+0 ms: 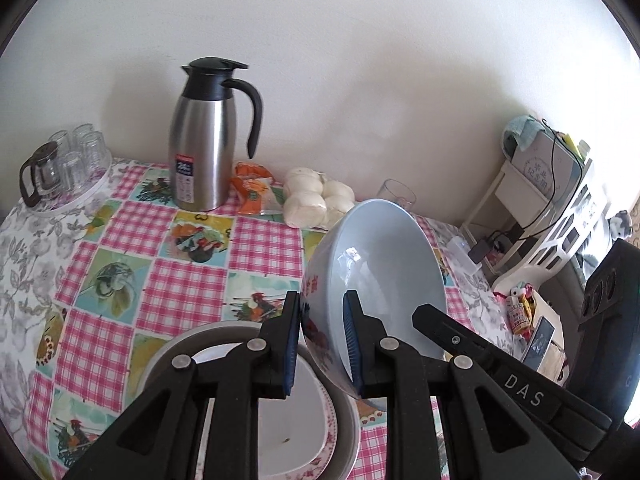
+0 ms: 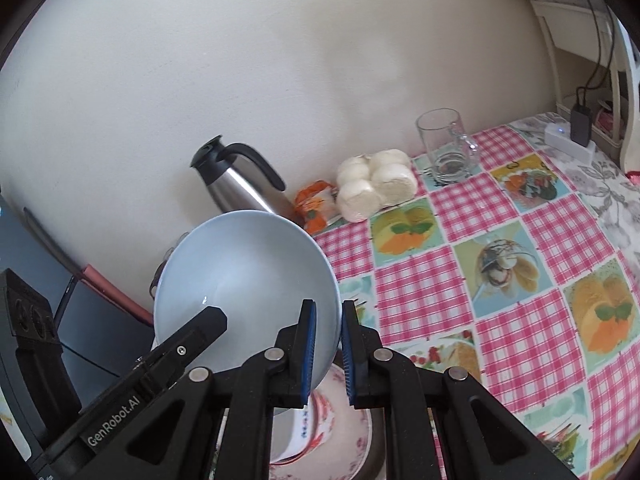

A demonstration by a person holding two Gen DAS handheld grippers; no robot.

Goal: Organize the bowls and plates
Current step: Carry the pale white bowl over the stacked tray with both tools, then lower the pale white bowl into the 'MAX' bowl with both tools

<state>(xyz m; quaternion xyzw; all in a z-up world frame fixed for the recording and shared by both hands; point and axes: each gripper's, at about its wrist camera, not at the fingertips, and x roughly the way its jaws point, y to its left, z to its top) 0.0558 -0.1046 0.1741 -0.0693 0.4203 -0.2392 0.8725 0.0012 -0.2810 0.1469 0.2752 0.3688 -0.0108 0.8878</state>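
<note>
Pale blue bowl (image 1: pixel 384 280) tilted in the air above the surface (image 1: pixel 168 248), over a stack of plates (image 1: pixel 296 424). Left hand-held gripper (image 1: pixel 322 344) clamped on one side of the bowl's rim, wall between the blue pads. Right hand-held gripper (image 2: pixel 329 354) clamped on the opposite rim. Steel jug (image 1: pixel 204 140), bag of white buns (image 1: pixel 316 200) and a glass mug (image 2: pixel 444 148) near the wall.

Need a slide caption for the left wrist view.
Both grippers, left and right, clamp a tilted blue bowl above stacked plates.
</note>
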